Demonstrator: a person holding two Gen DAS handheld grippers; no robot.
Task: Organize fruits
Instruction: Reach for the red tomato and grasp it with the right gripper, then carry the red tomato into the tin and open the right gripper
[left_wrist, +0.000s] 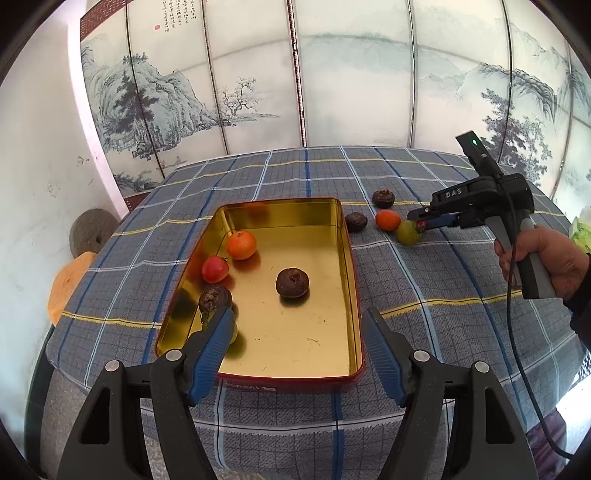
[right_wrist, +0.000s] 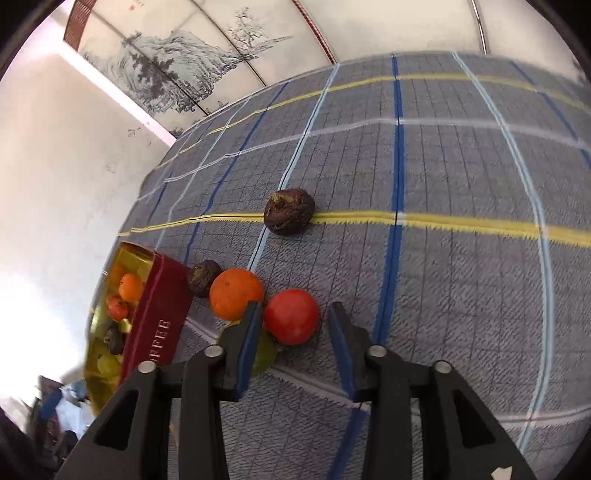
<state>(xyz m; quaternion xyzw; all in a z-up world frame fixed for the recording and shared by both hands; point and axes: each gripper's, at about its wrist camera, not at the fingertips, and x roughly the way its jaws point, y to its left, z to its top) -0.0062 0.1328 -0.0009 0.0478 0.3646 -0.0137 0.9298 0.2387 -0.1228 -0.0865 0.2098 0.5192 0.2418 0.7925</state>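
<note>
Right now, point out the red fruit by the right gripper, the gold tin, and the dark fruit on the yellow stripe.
red fruit (right_wrist: 291, 316), right wrist view, centre of skin.
gold tin (left_wrist: 351, 258), left wrist view, right rim.
dark fruit (right_wrist: 289, 211), right wrist view, wrinkled middle.

A gold tray (left_wrist: 343, 266) sits on the checked cloth (left_wrist: 443, 288). Inside the tray are an orange fruit (left_wrist: 241, 244), a red fruit (left_wrist: 215, 268) and two brown fruits (left_wrist: 292, 282). The left gripper (left_wrist: 301, 347) hangs wide open over the tray's near end. Right of the tray, the right gripper (left_wrist: 419, 224) touches a green fruit (left_wrist: 408, 233).
</note>
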